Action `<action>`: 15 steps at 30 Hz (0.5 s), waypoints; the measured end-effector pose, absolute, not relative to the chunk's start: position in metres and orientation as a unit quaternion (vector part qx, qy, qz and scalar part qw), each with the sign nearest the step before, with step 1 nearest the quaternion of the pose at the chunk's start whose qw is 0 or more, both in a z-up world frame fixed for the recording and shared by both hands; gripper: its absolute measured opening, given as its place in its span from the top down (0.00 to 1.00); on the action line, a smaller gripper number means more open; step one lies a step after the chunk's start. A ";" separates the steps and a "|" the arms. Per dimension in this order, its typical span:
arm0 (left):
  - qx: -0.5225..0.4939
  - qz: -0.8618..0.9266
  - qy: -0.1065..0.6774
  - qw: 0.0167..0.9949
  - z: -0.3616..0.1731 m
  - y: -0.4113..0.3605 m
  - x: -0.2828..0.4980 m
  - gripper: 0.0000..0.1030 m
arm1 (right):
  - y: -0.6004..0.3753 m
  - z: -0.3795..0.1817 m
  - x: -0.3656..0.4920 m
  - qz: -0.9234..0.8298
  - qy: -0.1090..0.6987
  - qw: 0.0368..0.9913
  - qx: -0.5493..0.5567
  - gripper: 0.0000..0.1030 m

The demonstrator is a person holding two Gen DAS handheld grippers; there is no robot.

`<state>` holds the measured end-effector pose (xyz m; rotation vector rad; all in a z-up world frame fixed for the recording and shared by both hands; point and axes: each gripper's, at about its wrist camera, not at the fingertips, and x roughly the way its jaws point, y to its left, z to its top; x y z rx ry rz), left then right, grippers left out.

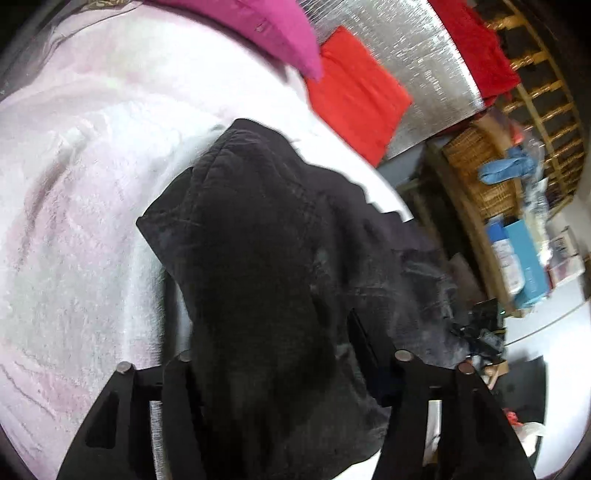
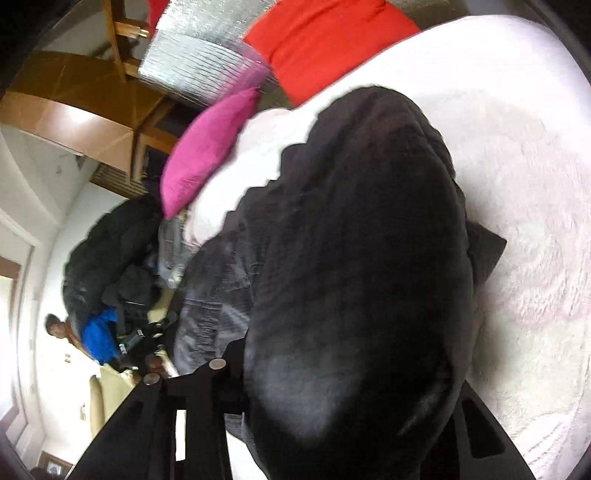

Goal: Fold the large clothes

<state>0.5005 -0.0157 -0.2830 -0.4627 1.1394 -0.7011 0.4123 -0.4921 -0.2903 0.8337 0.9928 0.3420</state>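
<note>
A large black garment [image 1: 258, 258] hangs from my left gripper [image 1: 291, 365], draped between and over its fingers and trailing down onto a pale pink fluffy blanket [image 1: 74, 221]. The left jaws are closed on the cloth. In the right wrist view the same black garment [image 2: 362, 240] bulges up over my right gripper [image 2: 332, 369], whose jaws grip it; the cloth hides the right finger almost wholly. Faded grey denim-like folds of the garment [image 2: 214, 295] hang at the left.
A magenta pillow [image 1: 266, 26] and a red pillow [image 1: 354, 92] lie at the bed's head against a silver padded headboard [image 1: 417, 74]. A wicker shelf with boxes [image 1: 517, 240] stands beside the bed. A person in blue [image 2: 96, 336] sits by dark clothes piles.
</note>
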 end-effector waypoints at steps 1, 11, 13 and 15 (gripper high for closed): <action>-0.216 -0.320 0.534 0.752 -0.288 -0.018 0.502 0.21 | -0.495 -0.298 0.414 0.149 0.468 0.775 0.398 0.38; -0.236 -0.308 0.521 0.760 -0.286 -0.010 0.501 0.71 | -0.494 -0.302 0.414 0.120 0.445 0.786 0.413 0.57; -0.235 -0.310 0.517 0.762 -0.280 -0.010 0.497 0.75 | -0.492 -0.289 0.411 0.104 0.444 0.796 0.397 0.64; -0.235 -0.314 0.510 0.766 -0.269 -0.010 0.491 0.77 | -0.487 -0.272 0.405 0.092 0.432 0.811 0.383 0.66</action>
